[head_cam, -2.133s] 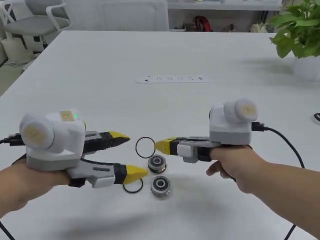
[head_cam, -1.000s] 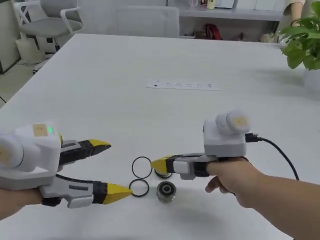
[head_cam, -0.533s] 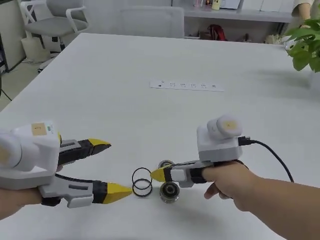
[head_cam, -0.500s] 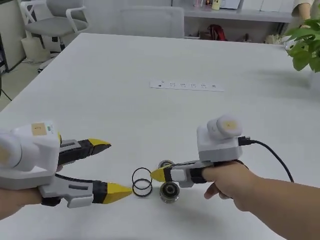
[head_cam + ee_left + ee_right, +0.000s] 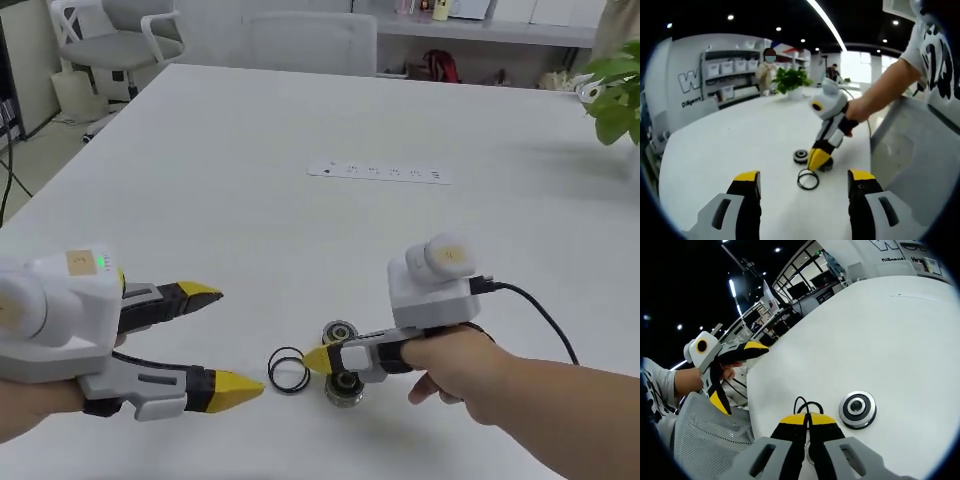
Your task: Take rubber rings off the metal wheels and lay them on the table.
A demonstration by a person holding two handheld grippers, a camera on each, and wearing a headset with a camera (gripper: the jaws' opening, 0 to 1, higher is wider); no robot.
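**Change from the earlier frames.** 2.1 s ago the two rubber rings (image 5: 288, 370) lay apart, one under a jaw tip of the left tongs (image 5: 222, 338) and one at the tip of the right tongs (image 5: 315, 360). They now lie overlapped in one spot. The left tongs have drawn back to the left of them. The right tongs, which stood above the far wheel (image 5: 339, 332), now sit lower, over the near wheel (image 5: 345, 388).

**Surface and room.** The tabletop (image 5: 300, 120) is plain white. A power strip (image 5: 380, 172) is set flush in its middle. A plant (image 5: 620, 95) stands at the far right edge. An office chair (image 5: 110, 40) stands beyond the far left corner. The left gripper view shows shelving (image 5: 720, 80) along the back wall.

**Position of parts.**
- Rings: flat on the tabletop, just left of the two wheels, both rings bare of any wheel.
- Right tongs: jaws closed tip to tip. The tip lies just beside the rings, between the two wheels. In the right gripper view the far wheel sits to the right of the tip, apart from it.
- Left tongs: jaws spread wide, nothing between them. Near the rings, not touching them.
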